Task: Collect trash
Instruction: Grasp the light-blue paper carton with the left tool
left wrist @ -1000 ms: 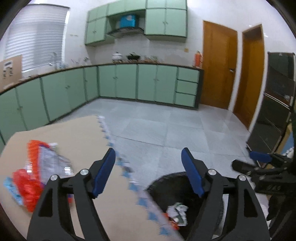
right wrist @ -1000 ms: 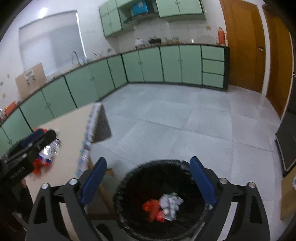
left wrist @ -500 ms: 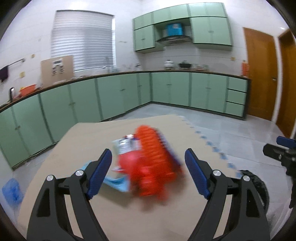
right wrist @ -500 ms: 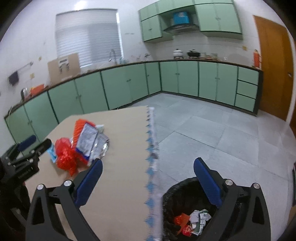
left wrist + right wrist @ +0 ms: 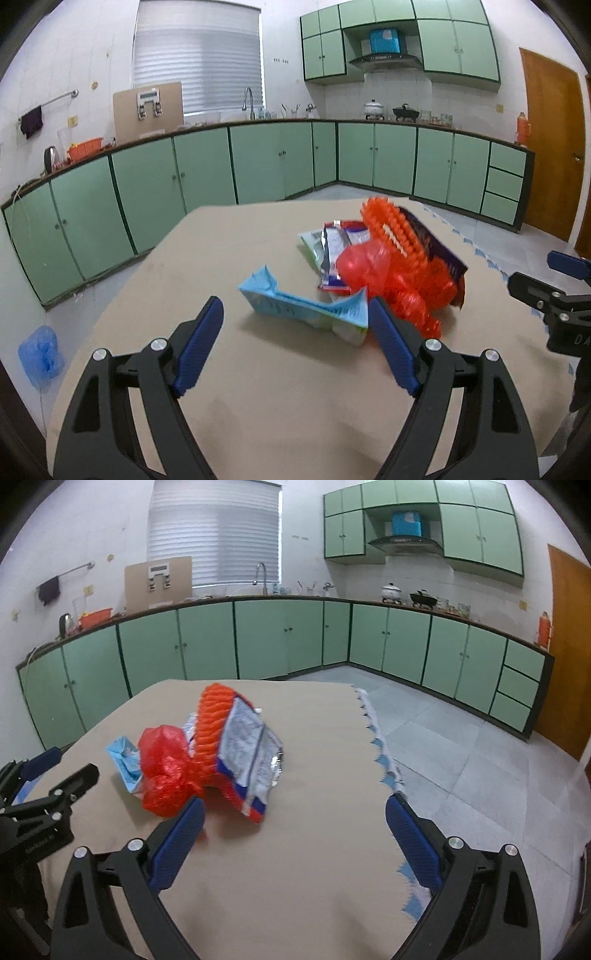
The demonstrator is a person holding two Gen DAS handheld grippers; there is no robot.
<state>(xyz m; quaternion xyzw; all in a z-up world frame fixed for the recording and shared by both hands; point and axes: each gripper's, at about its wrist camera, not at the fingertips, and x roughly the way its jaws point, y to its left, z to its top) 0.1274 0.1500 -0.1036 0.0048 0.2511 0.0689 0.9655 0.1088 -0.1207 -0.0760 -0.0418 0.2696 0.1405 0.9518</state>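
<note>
Both grippers hang over the tan-covered table [image 5: 207,258] with nothing in them, and the trash lies heaped ahead of them, which reads as the approach to a pick.

The left gripper [image 5: 295,343] has its jaws spread wide and empty. The flattened light-blue carton [image 5: 306,308] lies just ahead of the gap between them, its crumpled near end close to the right-hand jaw but apart from it. That wide stance suits the carton, which lies broadside to the jaws (it looks crushed and light, so it should give under the pads). Beyond it, further ahead and toward the right-hand jaw, sit the red plastic bag [image 5: 373,266], the orange mesh net [image 5: 395,229] and a silver-lined snack wrapper [image 5: 334,243], bunched together and overlapping.

The right gripper [image 5: 293,845] is likewise wide apart and holds nothing. Seen from there, the heap lies ahead and toward its left-hand jaw: the red bag [image 5: 166,771] just beyond that jaw's tip, the net [image 5: 212,720] arching over it, and the opened foil wrapper [image 5: 251,753] leaning against the net nearest the gap. The table's scalloped blue-and-white edge [image 5: 384,764] runs past the right-hand jaw.

My guess is each hand takes the piece nearest it: carton for the left, wrapper for the right.
</note>
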